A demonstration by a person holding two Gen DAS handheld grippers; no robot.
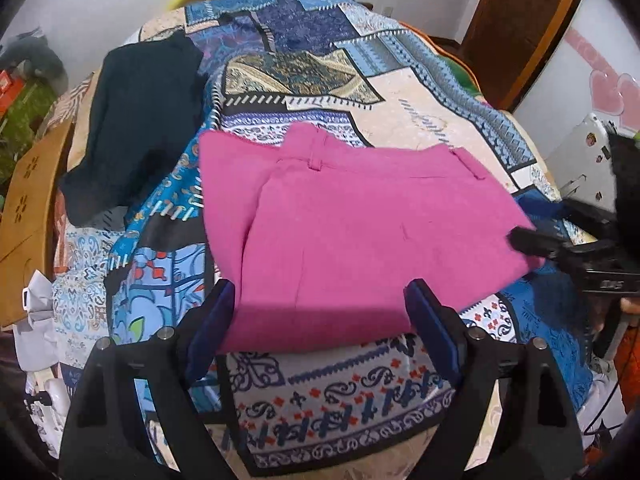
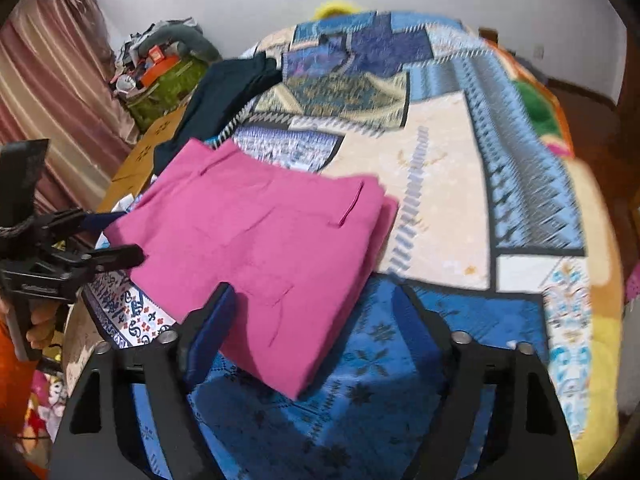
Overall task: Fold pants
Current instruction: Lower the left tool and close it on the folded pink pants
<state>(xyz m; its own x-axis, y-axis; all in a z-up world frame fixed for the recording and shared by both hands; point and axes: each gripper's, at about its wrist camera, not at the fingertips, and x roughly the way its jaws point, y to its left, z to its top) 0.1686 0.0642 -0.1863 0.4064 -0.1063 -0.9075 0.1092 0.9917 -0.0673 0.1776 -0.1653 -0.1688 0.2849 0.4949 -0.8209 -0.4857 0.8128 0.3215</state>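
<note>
Left hand-held gripper (image 1: 320, 312) spread apart, right hand-held gripper (image 2: 316, 312) likewise, folded pink pants (image 1: 352, 216), curtain (image 2: 52, 80) only rightward.

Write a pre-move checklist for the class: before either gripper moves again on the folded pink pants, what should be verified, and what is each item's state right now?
1. Left gripper jaws open, gripping nothing: ok.
2. Right gripper jaws open, gripping nothing: ok.
3. Bright pink fabric pants lie in a folded stack on the blue patchwork patterned bedspread: ok.
4. Stack edges aligned: not ok; in the right wrist view a lower layer sticks out at the far edge.
5. Dark teal garment clear of the pants: ok in the left wrist view.
6. Fold complete: cannot tell.
</note>
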